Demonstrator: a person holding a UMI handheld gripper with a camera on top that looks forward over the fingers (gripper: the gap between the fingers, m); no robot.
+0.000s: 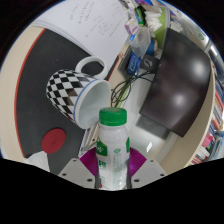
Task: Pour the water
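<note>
Holding a small white bottle (112,150) between its fingers, the gripper (112,178) has it close to the mug (82,92), and I judge that the pouring step is just about to begin or has just begun. Both purple pads (90,160) seem to press on the bottle's lower sides, so the fingers are closed on it. The bottle stands almost upright in the grip. It has a green cap (113,116) and green print on its label, and its body looks like smooth plastic, round and slightly narrower at the neck.

With the cap on, no water can come out. So my judgement is that the next move calls for opening the bottle, or, if this is only a pretended pour, for tilting the neck over the mug's rim.

The mug is just beyond the bottle, and in this view it appears tilted with its wide white opening turned toward the bottle. Its outside has a black and white checker pattern, it has a white handle (90,66), and it looks like glazed ceramic, hard and glossy. A small red round thing (56,137) lies near it, on the counter (45,50), which is pale and smooth. Beyond are a dark flat panel (175,85) and some blurred clutter that I cannot name.
</note>
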